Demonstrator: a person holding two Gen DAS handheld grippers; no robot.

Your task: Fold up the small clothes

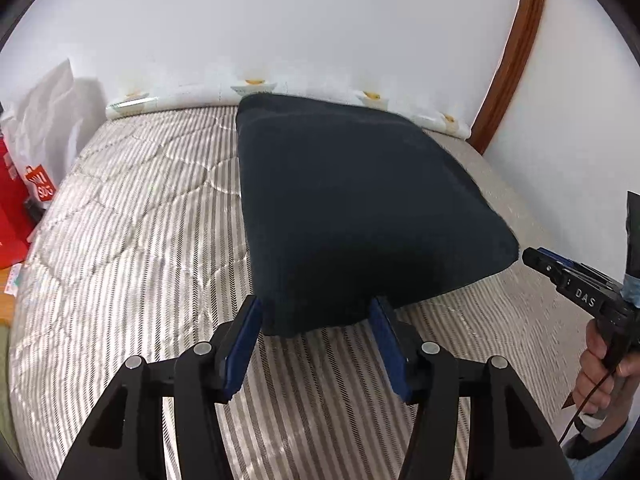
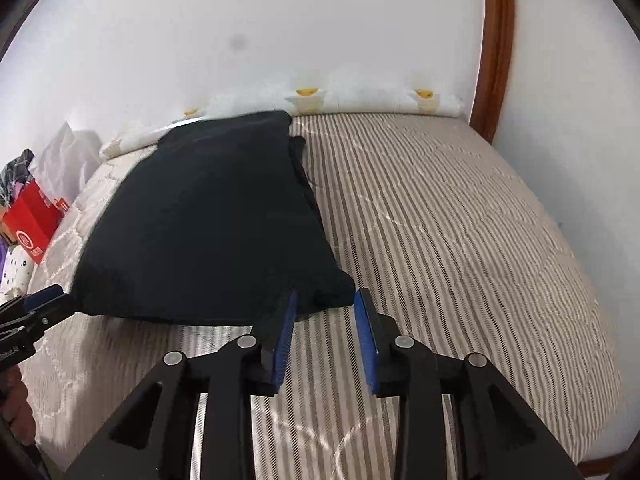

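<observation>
Left wrist view: left claw open, jaws either side of the near corner of the folded dark navy garment, which lies flat on the striped bed. Right wrist view: right claw open, gripping nothing, at the garment's other near corner.

Rt tongs open, at near corner of dark folded garment on striped bedcover.

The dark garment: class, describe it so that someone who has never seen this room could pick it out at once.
Start at the bed with the striped quilt against the white wall. On it lies the dark garment, folded into a flat, roughly rectangular shape, its far edge near the white bedding with yellow motifs. It is the only plain navy-black thing on the pale stripes.
</observation>
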